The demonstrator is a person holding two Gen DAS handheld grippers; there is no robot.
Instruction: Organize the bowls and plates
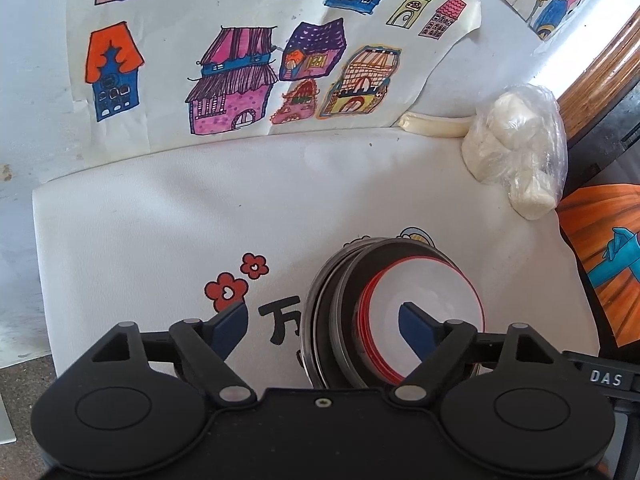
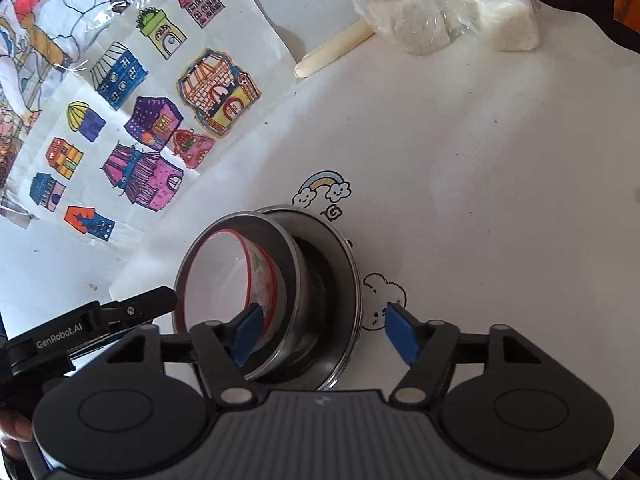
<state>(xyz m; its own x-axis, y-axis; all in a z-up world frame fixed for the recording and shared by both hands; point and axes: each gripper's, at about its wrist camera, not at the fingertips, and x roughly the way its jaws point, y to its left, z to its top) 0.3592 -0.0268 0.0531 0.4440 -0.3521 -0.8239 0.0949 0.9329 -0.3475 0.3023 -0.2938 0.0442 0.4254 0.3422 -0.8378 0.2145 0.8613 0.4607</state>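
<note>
Three dishes sit nested on the white mat (image 2: 480, 168) that covers the bench: a wide steel plate (image 2: 348, 280) at the bottom, a steel bowl (image 2: 292, 264) inside it, and a white bowl with a red rim (image 2: 228, 272) innermost. In the left wrist view the same stack shows the white bowl (image 1: 424, 288) ringed by the steel bowl (image 1: 348, 296).

The left tool (image 1: 320, 320) stands spread wide; one blue finger is over the white bowl's hollow and the other is out over the mat beside the red flower print (image 1: 228, 290), pinching nothing. The right tool (image 2: 320, 324) is also spread, its fingers straddling the near side of the stack, one inside the bowls and one outside the plate over the cloud print (image 2: 384, 288). Whether the inner finger brushes the bowl wall is hard to judge through the fisheye curve.

Beyond the mat lies a sheet of coloured house drawings (image 1: 240, 80). A plastic bag of white lumps (image 1: 520, 140) rests at the mat's far corner, with a pale stick (image 1: 432, 124) just beside it.
</note>
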